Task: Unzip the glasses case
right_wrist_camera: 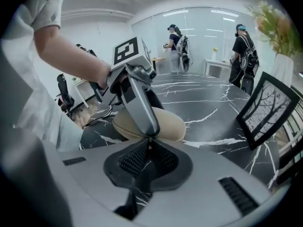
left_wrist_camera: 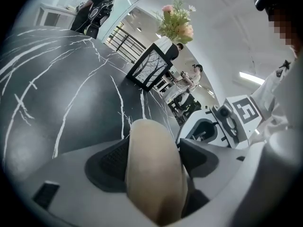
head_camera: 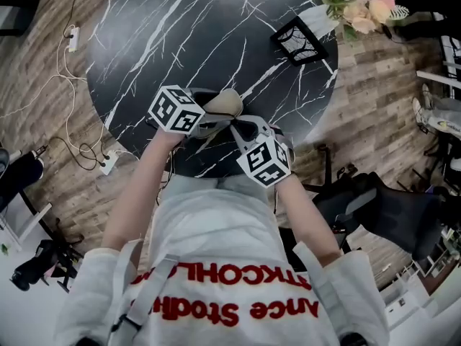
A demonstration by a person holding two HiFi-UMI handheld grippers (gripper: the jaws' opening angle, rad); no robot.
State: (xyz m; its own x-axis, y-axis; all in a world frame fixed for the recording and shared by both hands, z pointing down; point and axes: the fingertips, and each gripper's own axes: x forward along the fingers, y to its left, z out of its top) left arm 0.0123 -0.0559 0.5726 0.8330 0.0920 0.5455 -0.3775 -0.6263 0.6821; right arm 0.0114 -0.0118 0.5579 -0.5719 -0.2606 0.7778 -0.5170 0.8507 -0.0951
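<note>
A beige zip-up glasses case lies near the front edge of the black marble table. My left gripper is shut on the case's near end, and the case fills the gap between its dark pads. My right gripper comes in from the right, its tips against the same end. In the right gripper view its jaws are closed together, and a small tab, seemingly the zipper pull, is pinched at their tips. Just beyond them are the case and a left gripper finger.
A black picture frame stands at the table's far right, next to a vase of flowers. A black office chair is to my right. A power strip and cables lie on the wooden floor at left. People stand in the background.
</note>
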